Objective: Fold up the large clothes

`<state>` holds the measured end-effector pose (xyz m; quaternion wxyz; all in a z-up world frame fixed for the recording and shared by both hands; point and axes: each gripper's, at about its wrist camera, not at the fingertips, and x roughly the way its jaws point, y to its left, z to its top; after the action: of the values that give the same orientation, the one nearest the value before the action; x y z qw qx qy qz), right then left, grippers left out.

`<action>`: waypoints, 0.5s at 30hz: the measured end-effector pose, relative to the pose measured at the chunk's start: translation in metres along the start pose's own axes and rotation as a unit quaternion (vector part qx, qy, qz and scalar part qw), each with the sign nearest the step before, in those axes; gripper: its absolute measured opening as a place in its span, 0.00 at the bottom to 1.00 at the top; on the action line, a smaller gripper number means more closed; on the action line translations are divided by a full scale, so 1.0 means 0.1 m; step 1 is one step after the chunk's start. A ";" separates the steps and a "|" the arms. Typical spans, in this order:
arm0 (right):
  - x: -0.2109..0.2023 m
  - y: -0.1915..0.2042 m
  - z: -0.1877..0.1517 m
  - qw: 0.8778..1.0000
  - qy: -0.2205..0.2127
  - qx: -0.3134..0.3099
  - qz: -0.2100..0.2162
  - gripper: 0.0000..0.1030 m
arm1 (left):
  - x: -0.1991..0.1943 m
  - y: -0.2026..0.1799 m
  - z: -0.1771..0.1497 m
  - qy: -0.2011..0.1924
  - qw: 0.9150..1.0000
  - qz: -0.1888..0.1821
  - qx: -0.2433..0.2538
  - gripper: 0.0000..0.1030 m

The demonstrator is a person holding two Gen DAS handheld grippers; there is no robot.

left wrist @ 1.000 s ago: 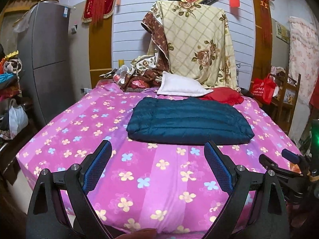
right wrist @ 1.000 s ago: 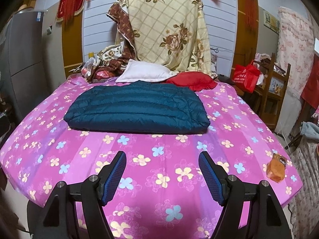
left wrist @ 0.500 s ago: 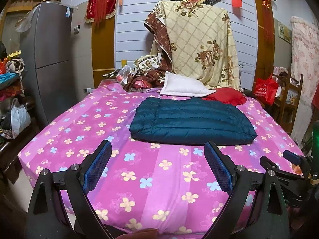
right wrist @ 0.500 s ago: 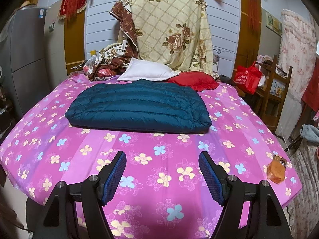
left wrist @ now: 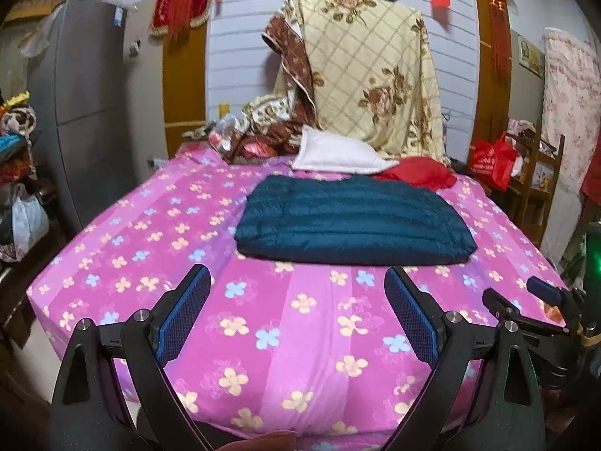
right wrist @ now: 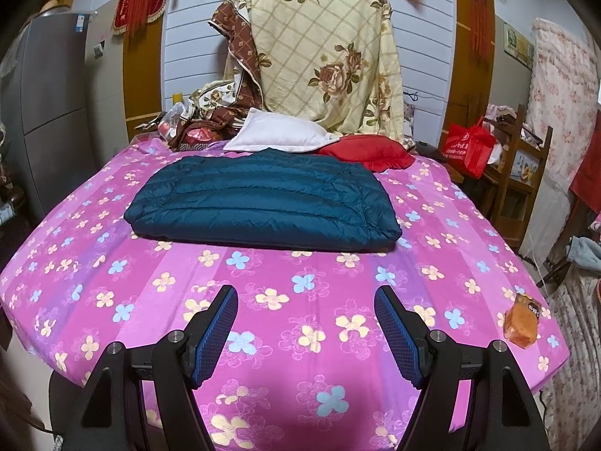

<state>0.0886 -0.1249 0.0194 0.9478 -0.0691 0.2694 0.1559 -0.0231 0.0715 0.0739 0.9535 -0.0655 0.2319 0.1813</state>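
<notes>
Item: teal quilted down jacket, folded into a flat rectangle, lying across the middle of the bed on a pink flowered sheet. Far of it: white pillow, red cushion. Left gripper: jaws apart, empty, over the near bed edge, jacket well beyond the tips. Right gripper: jaws apart, empty, jacket likewise ahead and clear. Orange packet at near right corner.
</notes>
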 end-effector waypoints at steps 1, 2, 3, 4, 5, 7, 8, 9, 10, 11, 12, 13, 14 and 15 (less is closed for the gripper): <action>0.00 0.00 0.00 1.000 0.002 -0.002 -0.001 0.71 | 0.03 -0.01 -0.01 0.006 1.000 0.000 0.000 0.91; 0.01 0.00 0.00 1.000 0.003 -0.002 -0.001 0.71 | 0.05 -0.02 -0.02 0.011 1.000 -0.001 0.001 0.91; 0.02 0.01 -0.01 1.000 0.004 -0.003 0.000 0.71 | 0.06 -0.02 -0.03 0.014 1.000 -0.002 0.002 0.91; 0.04 0.01 -0.02 1.000 0.005 -0.003 0.000 0.71 | 0.07 -0.03 -0.05 0.015 1.000 -0.003 0.001 0.91; 0.06 0.02 -0.02 1.000 0.008 -0.004 -0.001 0.71 | 0.09 -0.03 -0.05 0.015 1.000 -0.002 0.001 0.91; 0.09 0.03 -0.04 1.000 0.013 -0.003 0.000 0.71 | 0.10 -0.04 -0.07 0.019 1.000 -0.002 0.001 0.91; 0.10 0.03 -0.04 1.000 0.016 -0.002 0.001 0.71 | 0.11 -0.04 -0.07 0.023 1.000 -0.004 0.000 0.91; 0.10 0.03 -0.05 1.000 0.018 -0.002 0.002 0.71 | 0.12 -0.04 -0.08 0.026 1.000 -0.005 -0.002 0.91; 0.10 0.04 -0.06 1.000 0.018 -0.002 0.002 0.71 | 0.13 -0.04 -0.08 0.030 1.000 -0.006 -0.003 0.91; 0.10 0.05 -0.06 1.000 0.017 -0.004 0.003 0.71 | 0.13 -0.04 -0.09 0.034 0.999 -0.006 -0.004 0.91; 0.09 0.06 -0.05 1.000 0.015 -0.007 0.001 0.71 | 0.14 -0.03 -0.09 0.035 0.999 -0.006 -0.005 0.91; 0.09 0.07 -0.06 1.000 0.015 -0.010 0.000 0.71 | 0.15 -0.02 -0.09 0.037 0.999 -0.007 -0.007 0.91; 0.08 0.07 -0.05 1.000 0.016 -0.013 -0.002 0.71 | 0.16 -0.02 -0.10 0.041 0.999 -0.007 -0.008 0.91; 0.09 0.07 -0.05 1.000 0.017 -0.015 -0.004 0.71 | 0.18 -0.02 -0.11 0.047 0.999 -0.006 -0.009 0.91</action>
<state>0.0907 -0.1167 0.0105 0.9425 -0.0873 0.2828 0.1551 -0.0124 0.0733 0.0566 0.9421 -0.0840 0.2740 0.1741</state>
